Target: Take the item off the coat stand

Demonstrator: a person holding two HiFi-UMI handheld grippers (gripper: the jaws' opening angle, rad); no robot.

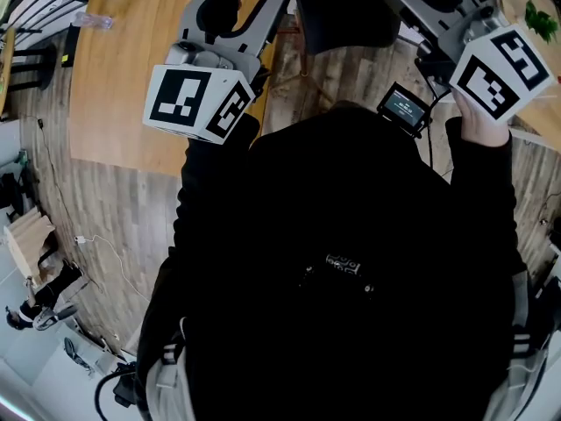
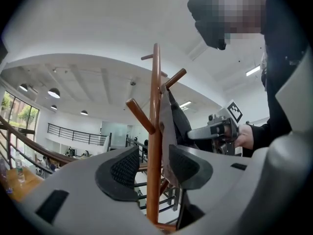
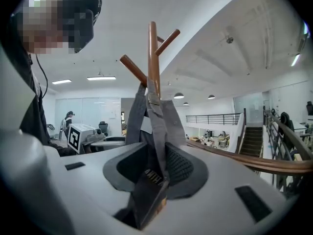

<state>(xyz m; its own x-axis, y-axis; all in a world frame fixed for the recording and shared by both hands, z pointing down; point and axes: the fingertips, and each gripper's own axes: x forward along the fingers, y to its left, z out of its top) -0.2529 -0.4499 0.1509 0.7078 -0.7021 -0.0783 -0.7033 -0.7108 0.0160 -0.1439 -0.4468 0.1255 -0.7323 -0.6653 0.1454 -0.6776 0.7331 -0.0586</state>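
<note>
Right gripper view: the bag [image 3: 172,124] was clenched at its strap [image 3: 156,126] by the right tongs [image 3: 156,156] (it was hung on the stand [image 3: 153,58]); the stand was straddled, not gripped, by the released left tongs [image 2: 154,163].

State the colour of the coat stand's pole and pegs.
Reddish-brown wood. The coat stand shows best in the right gripper view, against the pale ceiling.

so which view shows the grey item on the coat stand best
Right gripper view: the grey item hangs face-on from the coat stand, straps clear. Left gripper view shows it edge-on beside the stand, partly hidden. Head view shows none of it.
</note>
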